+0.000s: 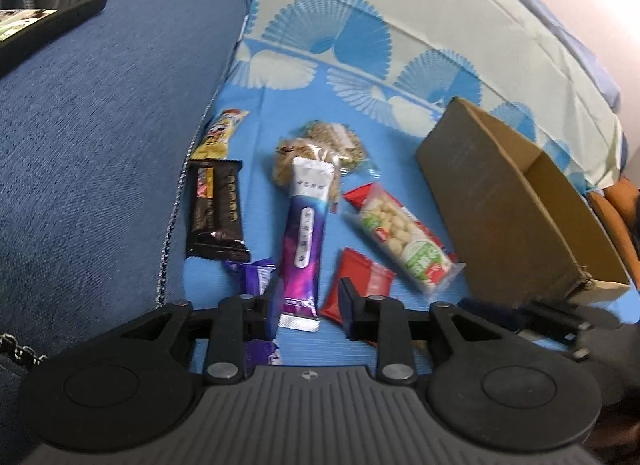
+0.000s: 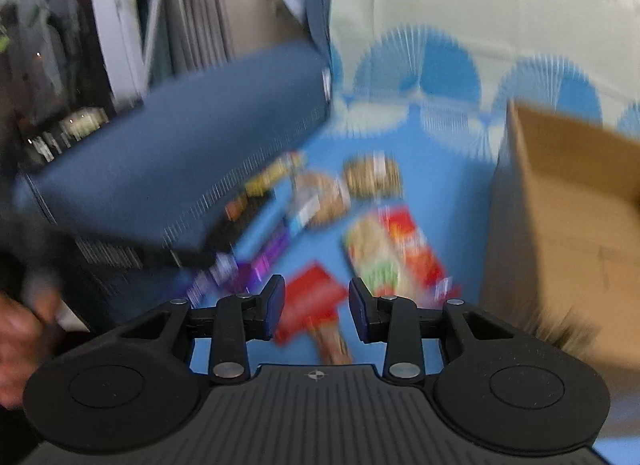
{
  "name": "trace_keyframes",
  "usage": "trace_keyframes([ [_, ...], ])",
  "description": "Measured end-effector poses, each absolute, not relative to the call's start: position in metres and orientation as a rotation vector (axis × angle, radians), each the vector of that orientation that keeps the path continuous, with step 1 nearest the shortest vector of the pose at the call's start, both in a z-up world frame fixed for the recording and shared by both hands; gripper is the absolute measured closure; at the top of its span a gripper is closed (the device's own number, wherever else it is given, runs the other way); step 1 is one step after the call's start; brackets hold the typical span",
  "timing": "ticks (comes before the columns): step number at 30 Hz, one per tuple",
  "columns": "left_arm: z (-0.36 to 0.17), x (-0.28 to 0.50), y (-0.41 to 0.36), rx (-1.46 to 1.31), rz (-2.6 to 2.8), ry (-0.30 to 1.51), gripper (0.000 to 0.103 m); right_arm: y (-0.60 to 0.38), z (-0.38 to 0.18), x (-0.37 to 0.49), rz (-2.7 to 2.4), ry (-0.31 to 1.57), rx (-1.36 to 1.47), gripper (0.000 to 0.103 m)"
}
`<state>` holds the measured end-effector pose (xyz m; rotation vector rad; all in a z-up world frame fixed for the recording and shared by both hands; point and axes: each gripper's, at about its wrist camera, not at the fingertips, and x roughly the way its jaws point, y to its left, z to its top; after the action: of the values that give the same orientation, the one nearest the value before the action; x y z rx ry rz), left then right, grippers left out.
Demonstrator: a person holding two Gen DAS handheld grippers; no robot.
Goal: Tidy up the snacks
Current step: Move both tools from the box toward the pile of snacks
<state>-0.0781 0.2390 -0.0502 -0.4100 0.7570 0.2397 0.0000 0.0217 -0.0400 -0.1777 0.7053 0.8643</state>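
Several snack packs lie on a blue patterned cloth (image 1: pixel 352 77). In the left wrist view: a long purple-white stick pack (image 1: pixel 304 233), a black chocolate bar (image 1: pixel 216 213), a yellow bar (image 1: pixel 222 133), a clear pack of white balls (image 1: pixel 404 237), a small red pack (image 1: pixel 360 285), a small purple pack (image 1: pixel 256 277) and two clear grain packs (image 1: pixel 332 145). My left gripper (image 1: pixel 308 305) is open over the stick pack's near end. The right wrist view is blurred; my right gripper (image 2: pixel 316 305) is open above the red pack (image 2: pixel 312 301).
An open cardboard box (image 1: pixel 512 205) stands on the cloth at the right; it also shows in the right wrist view (image 2: pixel 568 217). A blue sofa armrest (image 1: pixel 100 125) rises at the left with a black phone (image 1: pixel 44 21) on it.
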Motion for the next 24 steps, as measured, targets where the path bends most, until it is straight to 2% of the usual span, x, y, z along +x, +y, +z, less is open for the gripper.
trace_keyframes([
  [5,-0.054,-0.071,0.241,-0.407,0.292,0.773,0.062,0.030,-0.064,0.006,0.838,0.740,-0.236,0.061],
  [9,-0.057,-0.067,0.242,-0.409,0.312,0.796,0.060,0.031,-0.078,0.016,0.819,0.792,-0.215,0.061],
  [19,-0.060,-0.064,0.241,-0.396,0.329,0.837,0.057,0.040,-0.088,0.011,0.836,0.789,-0.267,0.061],
  [21,-0.061,-0.063,0.240,-0.395,0.326,0.854,0.052,0.040,-0.088,0.009,0.836,0.777,-0.283,0.062],
  [24,-0.064,-0.060,0.240,-0.393,0.321,0.880,0.051,0.038,-0.088,0.006,0.841,0.766,-0.294,0.076],
])
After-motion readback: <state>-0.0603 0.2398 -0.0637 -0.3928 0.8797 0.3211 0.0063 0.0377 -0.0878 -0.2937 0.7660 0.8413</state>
